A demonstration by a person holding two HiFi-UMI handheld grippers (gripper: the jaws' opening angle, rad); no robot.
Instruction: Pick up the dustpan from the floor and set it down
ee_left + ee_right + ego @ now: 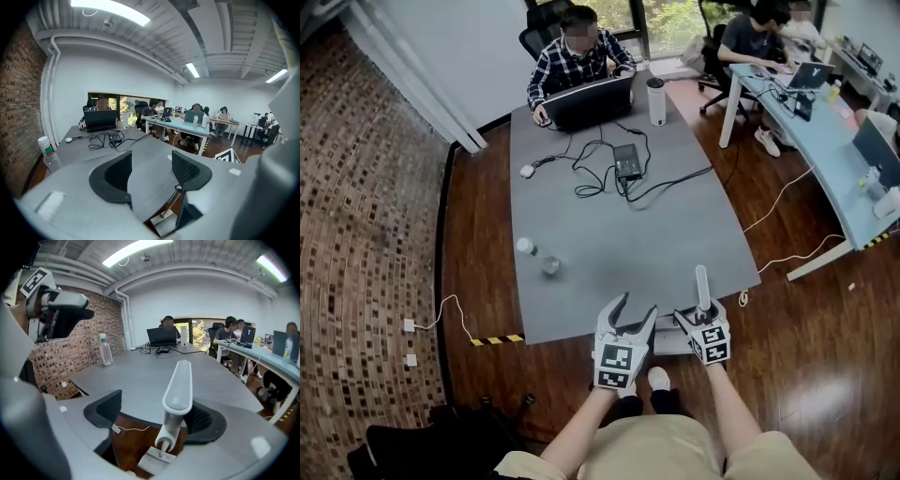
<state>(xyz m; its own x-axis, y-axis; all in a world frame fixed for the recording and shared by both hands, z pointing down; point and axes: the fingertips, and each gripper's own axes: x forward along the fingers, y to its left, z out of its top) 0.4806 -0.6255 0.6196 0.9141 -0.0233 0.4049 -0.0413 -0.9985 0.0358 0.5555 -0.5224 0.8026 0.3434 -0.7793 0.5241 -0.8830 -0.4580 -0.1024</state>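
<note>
The dustpan (178,390) stands on the wooden floor (806,356) right at the near edge of the grey bench (628,234). Its pan sits low by the person's feet and its white handle rises upright past the bench edge. The right gripper (152,416) is around that handle with its jaws apart. The handle is close against the right-hand pad, though actual contact cannot be made out, and the other pad is clear of it. The left gripper (151,171) hangs just beside the right one, over the same near edge. Its jaws also stand apart and hold nothing, with only the bench top showing between them.
</note>
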